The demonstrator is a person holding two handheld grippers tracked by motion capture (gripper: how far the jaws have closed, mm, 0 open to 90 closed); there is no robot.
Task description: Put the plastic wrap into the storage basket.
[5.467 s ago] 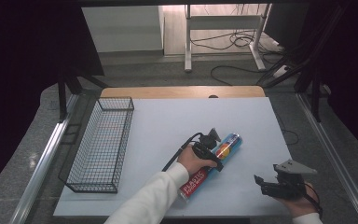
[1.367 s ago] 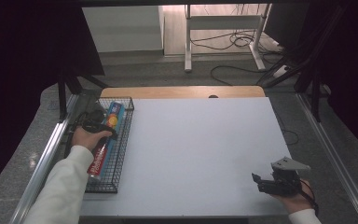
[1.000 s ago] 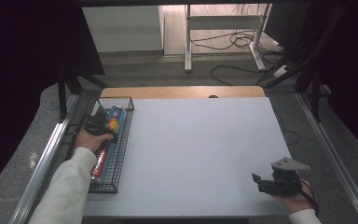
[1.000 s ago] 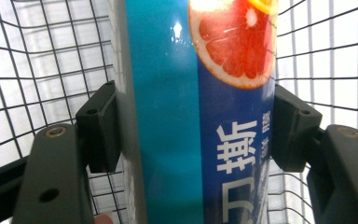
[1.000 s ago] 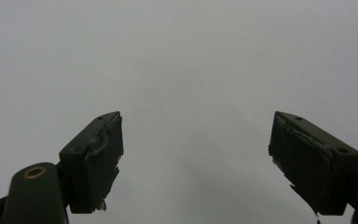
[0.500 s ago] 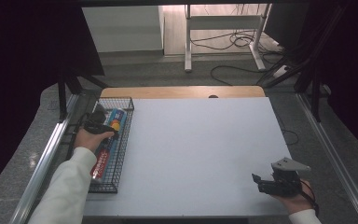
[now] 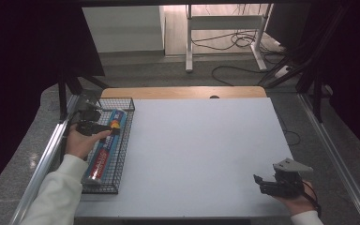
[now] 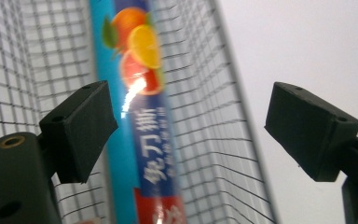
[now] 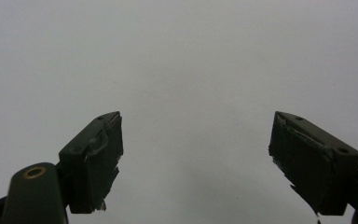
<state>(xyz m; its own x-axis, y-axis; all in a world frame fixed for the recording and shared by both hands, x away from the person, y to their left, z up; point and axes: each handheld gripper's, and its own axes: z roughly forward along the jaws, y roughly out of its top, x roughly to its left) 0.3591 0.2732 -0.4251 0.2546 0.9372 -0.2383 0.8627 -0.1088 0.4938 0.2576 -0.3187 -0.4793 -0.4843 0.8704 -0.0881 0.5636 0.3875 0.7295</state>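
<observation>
A long blue box [image 7: 104,150] printed with orange fruit and a red end lies lengthwise in the black wire basket [image 7: 124,101] at the table's left edge. My left gripper [image 7: 116,127] hovers just above the box's far half. Its jaws have just been opening and now stand wide. In the left gripper view the box [image 8: 144,116] lies below the left gripper [image 8: 191,107], near the left pad [image 8: 81,128], and neither pad touches it. My right gripper [image 7: 258,183] rests open near the table's front right corner, and in the right gripper view nothing lies between the jaws of the right gripper [image 9: 196,135].
The white table top [image 7: 201,140] stretches between the basket and the right hand. A wooden strip [image 7: 183,92] runs along its far edge. Metal rails border both sides, and a desk frame with cables stands on the floor beyond.
The left gripper carried the box from mid-table into the basket, let it go and rose a little with its jaws opened. The right gripper has stayed put.
</observation>
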